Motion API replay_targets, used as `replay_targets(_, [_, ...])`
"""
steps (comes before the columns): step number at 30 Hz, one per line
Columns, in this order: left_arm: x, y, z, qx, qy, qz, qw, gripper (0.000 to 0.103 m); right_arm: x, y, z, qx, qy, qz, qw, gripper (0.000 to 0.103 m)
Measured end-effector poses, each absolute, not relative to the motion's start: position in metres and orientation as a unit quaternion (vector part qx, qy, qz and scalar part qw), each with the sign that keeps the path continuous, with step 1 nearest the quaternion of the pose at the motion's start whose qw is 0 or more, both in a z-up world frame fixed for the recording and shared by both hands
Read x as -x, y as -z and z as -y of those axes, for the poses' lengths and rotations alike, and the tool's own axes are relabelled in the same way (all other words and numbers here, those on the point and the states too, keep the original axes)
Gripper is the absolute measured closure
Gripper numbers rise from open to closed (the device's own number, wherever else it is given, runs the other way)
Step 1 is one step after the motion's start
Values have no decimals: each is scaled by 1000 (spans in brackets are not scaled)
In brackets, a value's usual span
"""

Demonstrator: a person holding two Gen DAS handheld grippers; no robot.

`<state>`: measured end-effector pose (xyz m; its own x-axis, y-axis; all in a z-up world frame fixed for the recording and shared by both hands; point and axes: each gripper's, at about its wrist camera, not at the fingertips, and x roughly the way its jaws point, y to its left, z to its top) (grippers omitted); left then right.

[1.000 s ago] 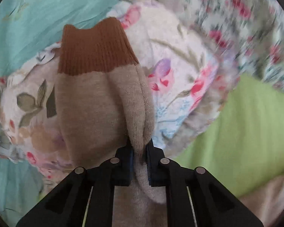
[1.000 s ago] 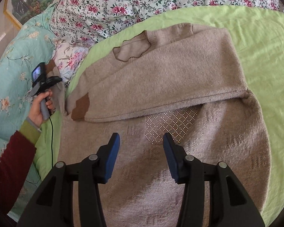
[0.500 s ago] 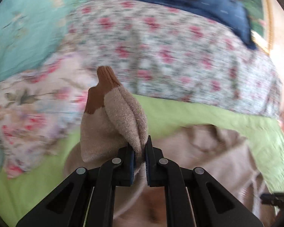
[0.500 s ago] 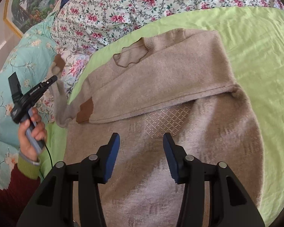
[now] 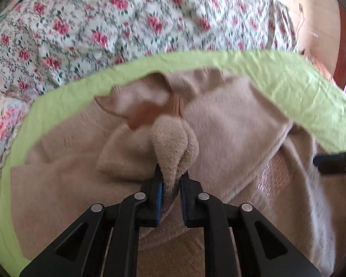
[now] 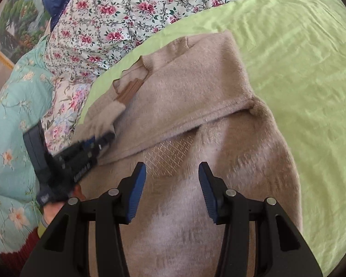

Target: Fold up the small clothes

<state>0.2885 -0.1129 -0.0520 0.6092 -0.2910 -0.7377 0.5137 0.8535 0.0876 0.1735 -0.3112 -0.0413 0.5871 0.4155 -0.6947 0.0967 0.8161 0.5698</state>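
A: The left gripper [image 5: 171, 180] had just been easing its jaws apart, the beige knitted sleeve with its brown ribbed cuff [image 5: 173, 138] still between the pads; was the sleeve laid right?

B: Better to let go only once the cuff lay flat beside the neckline of the fuzzy beige sweater [image 6: 196, 87], which lay on the green bedsheet [image 6: 299, 57]. The right gripper [image 6: 172, 192] hovered over the sweater's body, jaws apart, empty.

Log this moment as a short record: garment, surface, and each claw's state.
garment: beige sweater, partly folded
surface: green sheet
left claw: jaws have just been opening, sleeve between them, brown cuff lying on the sweater
right claw: open, empty, above the sweater
backdrop: floral quilt
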Motion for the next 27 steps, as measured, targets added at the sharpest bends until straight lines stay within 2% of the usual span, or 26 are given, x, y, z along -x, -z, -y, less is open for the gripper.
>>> replay_targets(2, [-283,52,107,-140,231,-387,882,67,-184,40,308,-295,-100,-440,843,54])
replay_targets(3, [-279,51,103,-139,225,-387,883,48,-190,39,306,-297,-104,-437,842,54])
replay_targets(4, [-272,47,98,-139,217,-379,889,40,-198,38,303,-301,-110,-435,842,53])
replay_targets(6, [-257,42,86,-136,207,-372,894,34,-214,38,296,-305,-120,-434,839,52])
replay_targets(8, [-246,37,68,-123,194,-376,898,32,-235,38,286,-306,-133,-437,835,52])
replay_targets(10, [-240,34,47,-111,172,-384,900,23,-258,40,273,-302,-144,-441,833,51])
replay_targets(19, [-242,47,-79,-1,17,-432,902,22,-344,69,231,-320,-166,-467,808,53])
replay_targets(20, [-247,51,-85,-1,7,-438,899,22,-345,67,228,-316,-168,-465,810,72])
replay_targets(22, [-258,59,-91,-3,-6,-446,895,22,-338,48,228,-310,-178,-440,824,93])
replay_targets(27, [-280,66,-108,28,-47,-452,890,26,-285,-11,267,-315,-175,-336,870,93])
